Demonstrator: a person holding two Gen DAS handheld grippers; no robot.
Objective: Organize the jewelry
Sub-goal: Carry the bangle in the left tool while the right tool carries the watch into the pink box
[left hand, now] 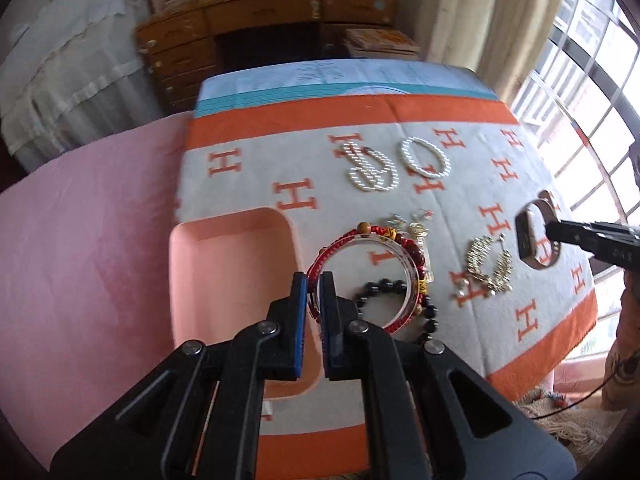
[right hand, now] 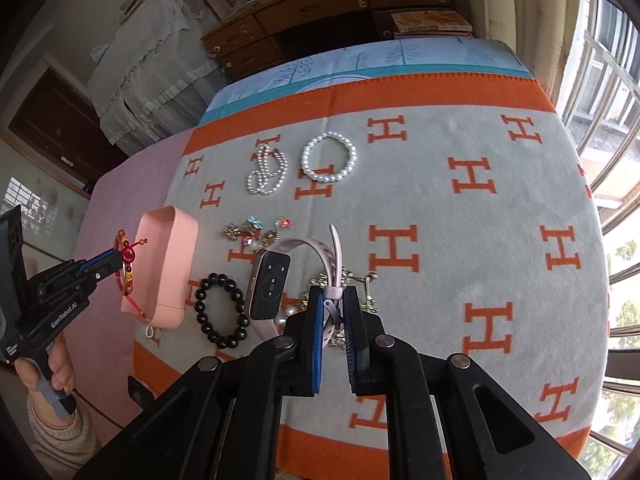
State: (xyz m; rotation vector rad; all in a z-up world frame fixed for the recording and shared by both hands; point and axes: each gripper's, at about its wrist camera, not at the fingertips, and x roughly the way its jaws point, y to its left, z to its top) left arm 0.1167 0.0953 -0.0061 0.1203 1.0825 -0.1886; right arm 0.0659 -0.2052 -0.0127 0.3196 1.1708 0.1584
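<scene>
My left gripper (left hand: 315,286) is shut on a red beaded bracelet with a clear bangle (left hand: 400,240) and holds it above the blanket, next to the pink box (left hand: 224,240); it also shows in the right wrist view (right hand: 127,268) over the box (right hand: 176,264). My right gripper (right hand: 333,300) is shut on the strap of a pink smartwatch (right hand: 270,280), lifted off the blanket; the watch also shows in the left wrist view (left hand: 528,236). A black bead bracelet (right hand: 220,312), gold jewelry (left hand: 486,266), small brooches (right hand: 256,232), a pearl bracelet (right hand: 329,157) and a pearl necklace (right hand: 267,170) lie on the blanket.
A grey and orange H-patterned blanket (right hand: 460,220) covers the bed over a pink sheet (left hand: 80,220). A wooden dresser (left hand: 240,40) stands at the far end. Windows with bars (right hand: 616,120) are on the right.
</scene>
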